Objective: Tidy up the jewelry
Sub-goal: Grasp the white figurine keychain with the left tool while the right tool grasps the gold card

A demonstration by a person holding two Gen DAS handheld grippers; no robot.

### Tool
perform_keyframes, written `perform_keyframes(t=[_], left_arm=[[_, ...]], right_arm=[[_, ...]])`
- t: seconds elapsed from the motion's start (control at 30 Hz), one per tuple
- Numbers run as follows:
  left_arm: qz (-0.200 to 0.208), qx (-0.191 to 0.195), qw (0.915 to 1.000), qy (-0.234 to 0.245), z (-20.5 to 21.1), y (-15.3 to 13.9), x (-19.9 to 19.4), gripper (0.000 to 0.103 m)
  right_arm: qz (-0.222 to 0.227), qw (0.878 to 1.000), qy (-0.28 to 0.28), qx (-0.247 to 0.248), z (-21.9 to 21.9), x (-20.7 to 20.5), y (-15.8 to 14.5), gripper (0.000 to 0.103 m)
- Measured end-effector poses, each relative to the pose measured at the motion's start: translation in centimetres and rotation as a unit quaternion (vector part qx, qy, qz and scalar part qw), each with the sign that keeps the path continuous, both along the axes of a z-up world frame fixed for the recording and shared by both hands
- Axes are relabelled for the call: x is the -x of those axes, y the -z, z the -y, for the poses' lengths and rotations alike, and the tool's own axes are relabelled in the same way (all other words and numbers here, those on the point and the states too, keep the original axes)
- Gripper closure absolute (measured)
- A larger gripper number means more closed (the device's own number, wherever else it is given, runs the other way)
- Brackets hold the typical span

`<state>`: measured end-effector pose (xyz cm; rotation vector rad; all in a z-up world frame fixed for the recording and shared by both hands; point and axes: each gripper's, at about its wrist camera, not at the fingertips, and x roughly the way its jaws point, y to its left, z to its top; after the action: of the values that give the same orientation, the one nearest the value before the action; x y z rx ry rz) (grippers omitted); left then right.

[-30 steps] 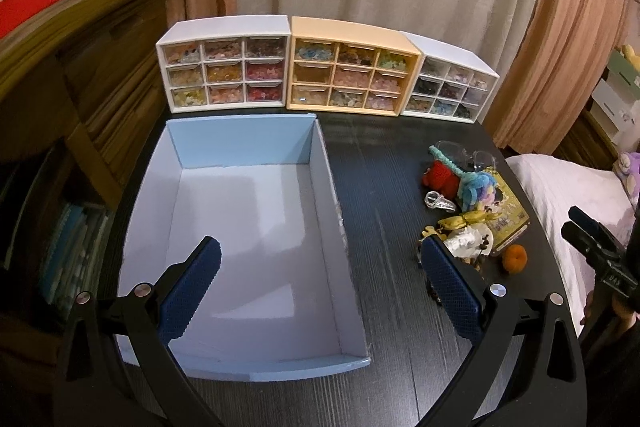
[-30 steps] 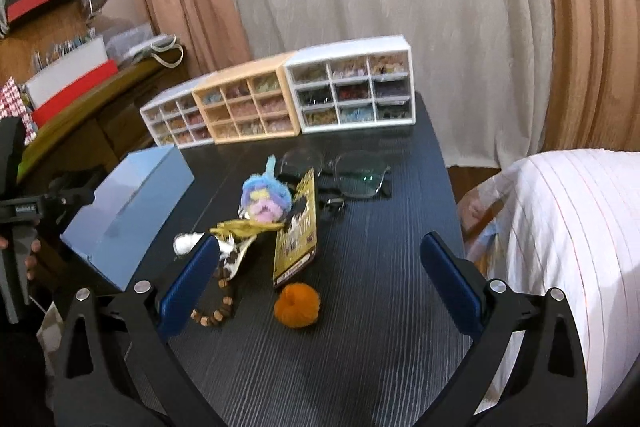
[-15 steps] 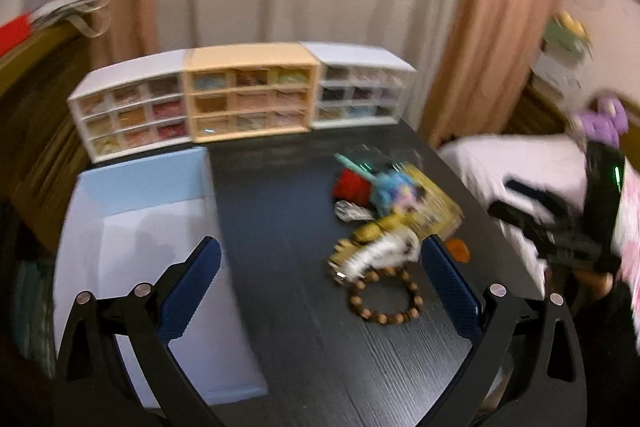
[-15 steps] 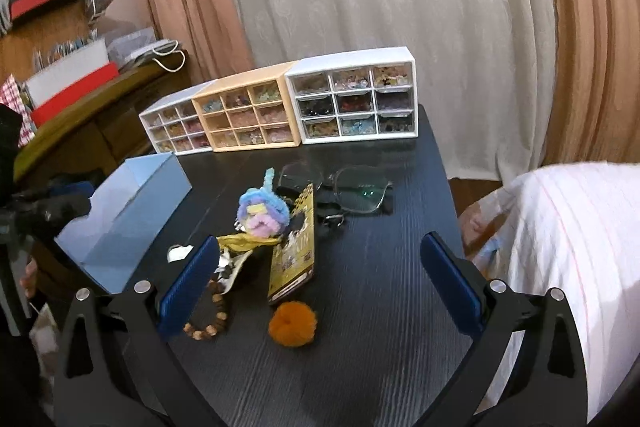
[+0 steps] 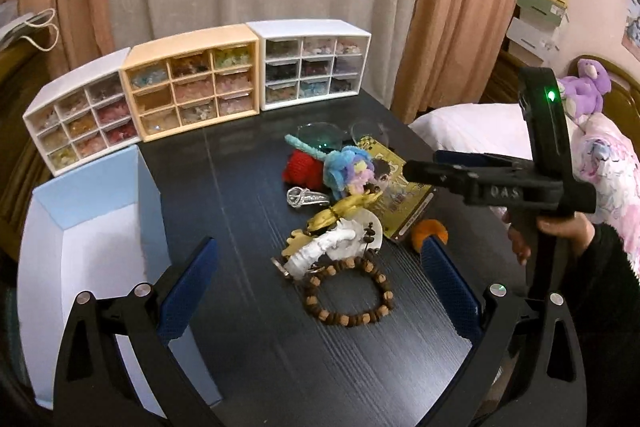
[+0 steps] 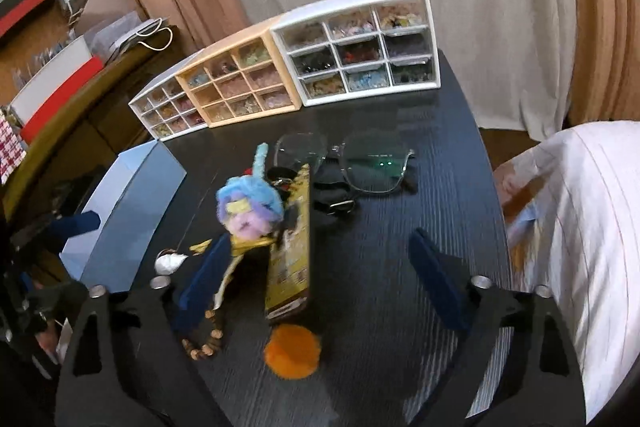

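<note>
A pile of trinkets lies on the black table [image 5: 248, 187]: a wooden bead bracelet [image 5: 347, 293], a white figure [image 5: 324, 251], a gold charm [image 5: 340, 209], a silver ring [image 5: 304, 196], a red plush [image 5: 302, 169], a pastel pom-pom [image 5: 346, 165] [image 6: 250, 209], a yellow card [image 5: 396, 187] [image 6: 290, 247] and an orange pom-pom [image 6: 292, 351]. My left gripper [image 5: 316, 291] is open, hovering over the bracelet. My right gripper [image 6: 320, 279] is open above the card and orange pom-pom; it also shows in the left wrist view [image 5: 440, 167].
An open light-blue box [image 5: 148, 211] [image 6: 132, 203] sits at the table's left. Three small drawer cabinets [image 5: 192, 83] [image 6: 352, 51] line the back edge. Eyeglasses [image 6: 352, 163] lie behind the pile. A bed [image 6: 580, 227] is on the right.
My left gripper has swung right from over the blue box to over the pile. My right gripper has moved forward and lower toward the card and orange pom-pom.
</note>
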<state>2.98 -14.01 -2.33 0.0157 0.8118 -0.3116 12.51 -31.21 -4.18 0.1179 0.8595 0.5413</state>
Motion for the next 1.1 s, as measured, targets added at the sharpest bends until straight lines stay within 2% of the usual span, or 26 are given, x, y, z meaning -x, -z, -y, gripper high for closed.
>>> perform_keyframes(t=[0.17, 0.33, 0.43, 0.5, 0.57, 0.63, 0.77, 0.83, 0.9, 0.97, 1.0, 1.1], left_arm=[[-0.014, -0.046, 0.9978, 0.045, 1.5, 1.0, -1.7, 0.004], [-0.058, -0.050, 0.9897, 0.121, 1.4, 1.8, -4.0, 0.013], [-0.086, -0.113, 0.9775, 0.156, 1.8, 2.8, -5.5, 0.020], [-0.112, -0.155, 0.9643, 0.183, 2.3, 3.7, -6.2, 0.026], [-0.128, -0.176, 0.9547, 0.203, 2.7, 4.5, -6.5, 0.033], [-0.129, -0.187, 0.9516, 0.207, 2.8, 4.9, -6.8, 0.038], [-0.155, -0.135, 0.9583, 0.198, 2.2, 5.4, -7.3, 0.053], [-0.168, -0.110, 0.9603, 0.194, 1.9, 5.4, -7.6, 0.069], [-0.174, -0.083, 0.9628, 0.190, 1.6, 5.4, -7.6, 0.079], [-0.172, -0.078, 0.9657, 0.178, 1.4, 5.4, -7.4, 0.081], [-0.172, -0.077, 0.9663, 0.175, 1.5, 5.3, -7.2, 0.082], [-0.168, -0.062, 0.9688, 0.171, 1.4, 5.0, -6.7, 0.086]], right_arm=[[-0.040, 0.998, -0.018, -0.046, 0.5, -0.6, 0.9, 0.029], [-0.052, 0.999, -0.005, -0.017, -0.3, -1.0, 2.1, 0.032], [-0.050, 0.999, 0.001, -0.022, -0.2, -1.2, 2.6, 0.034], [-0.060, 0.997, -0.002, -0.042, -0.1, -1.5, 2.7, 0.036], [-0.065, 0.997, 0.001, -0.046, -0.1, -1.7, 2.7, 0.041], [-0.064, 0.997, -0.004, -0.042, -0.2, -1.8, 2.6, 0.048], [-0.070, 0.995, -0.014, -0.063, 0.0, -1.7, 2.7, 0.060], [-0.071, 0.995, -0.021, -0.071, -0.1, -1.6, 2.7, 0.065], [-0.072, 0.994, -0.026, -0.079, -0.1, -1.3, 2.7, 0.072], [-0.071, 0.993, -0.032, -0.089, -0.2, -1.0, 2.5, 0.087], [-0.069, 0.993, -0.035, -0.093, -0.3, -0.9, 2.3, 0.091], [-0.053, 0.994, -0.032, -0.089, -0.4, -0.3, 1.3, 0.095]])
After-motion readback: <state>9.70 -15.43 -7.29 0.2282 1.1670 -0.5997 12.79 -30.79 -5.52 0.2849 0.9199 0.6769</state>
